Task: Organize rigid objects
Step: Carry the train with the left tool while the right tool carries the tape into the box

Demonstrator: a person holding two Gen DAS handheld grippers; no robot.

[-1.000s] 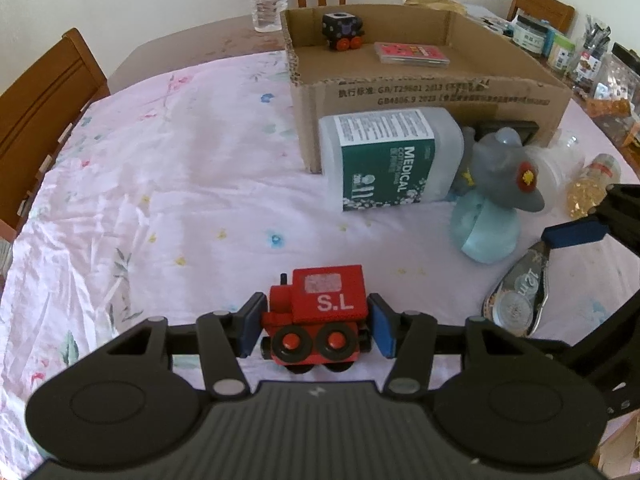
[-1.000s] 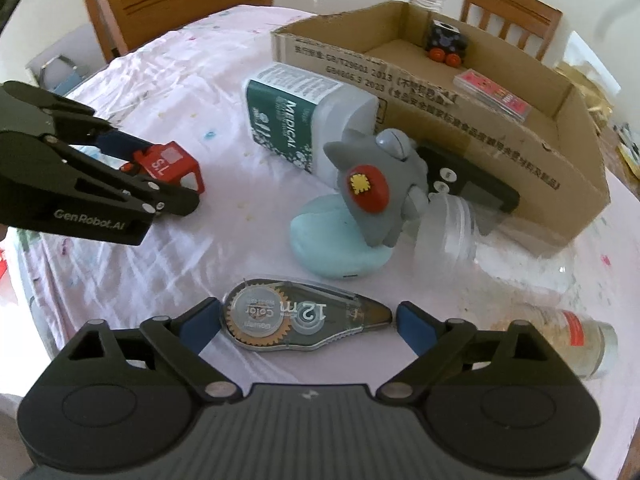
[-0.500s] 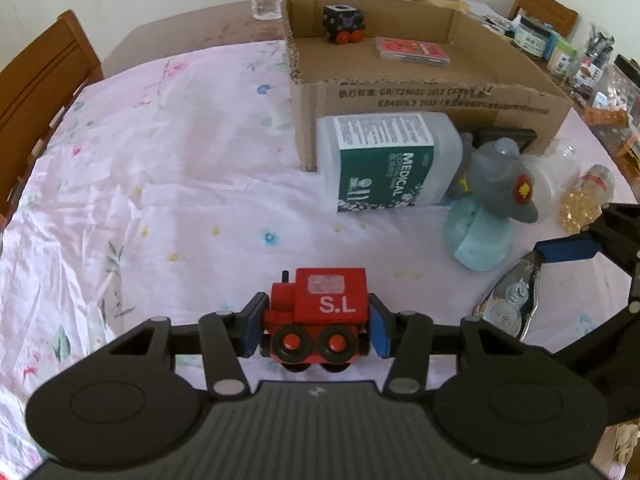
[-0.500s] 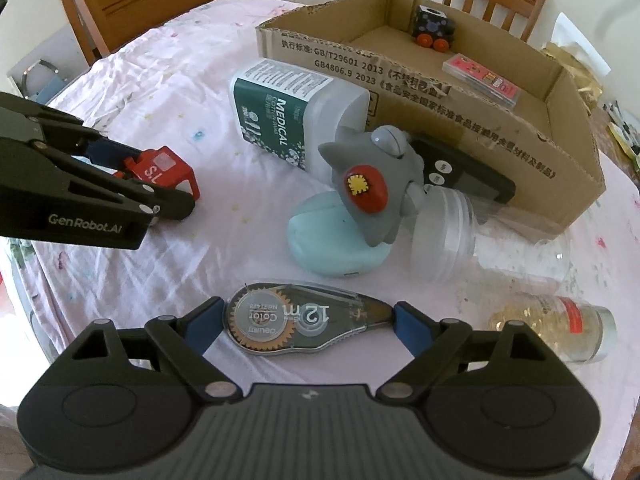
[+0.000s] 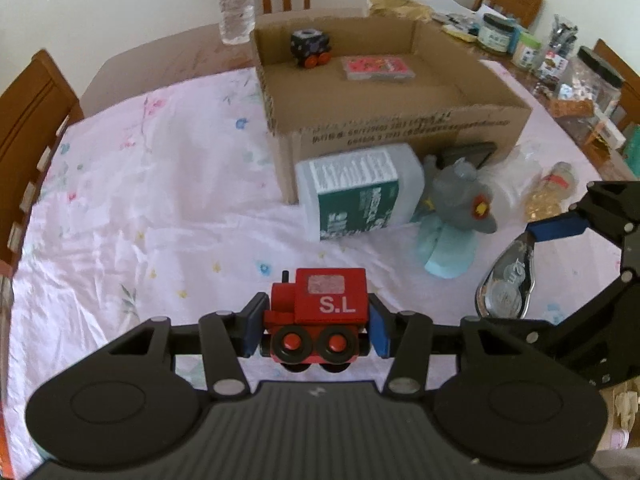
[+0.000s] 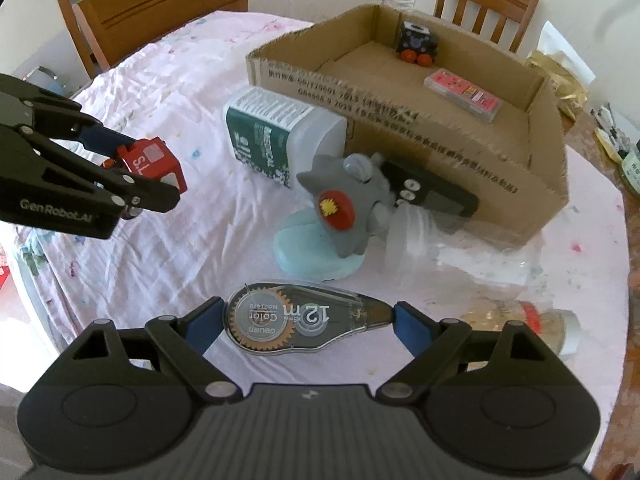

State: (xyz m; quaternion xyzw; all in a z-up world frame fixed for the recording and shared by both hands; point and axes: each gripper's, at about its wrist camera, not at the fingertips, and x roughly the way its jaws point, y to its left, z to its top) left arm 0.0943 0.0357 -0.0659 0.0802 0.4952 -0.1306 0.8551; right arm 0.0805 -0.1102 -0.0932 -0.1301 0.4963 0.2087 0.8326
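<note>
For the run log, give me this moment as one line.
left hand-held gripper: shut on red toy train | right hand-held gripper: shut on correction tape | cardboard box: black toy car, pink case inside

Bottle [image 5: 356, 196] before box [image 5: 400, 136]; toy car [image 5: 310, 48], card pack [image 5: 378, 69] inside box.

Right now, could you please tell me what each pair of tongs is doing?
Left tongs: closed on the red toy train.
Right tongs: closed on the correction tape dispenser, gripped end to end.
</note>
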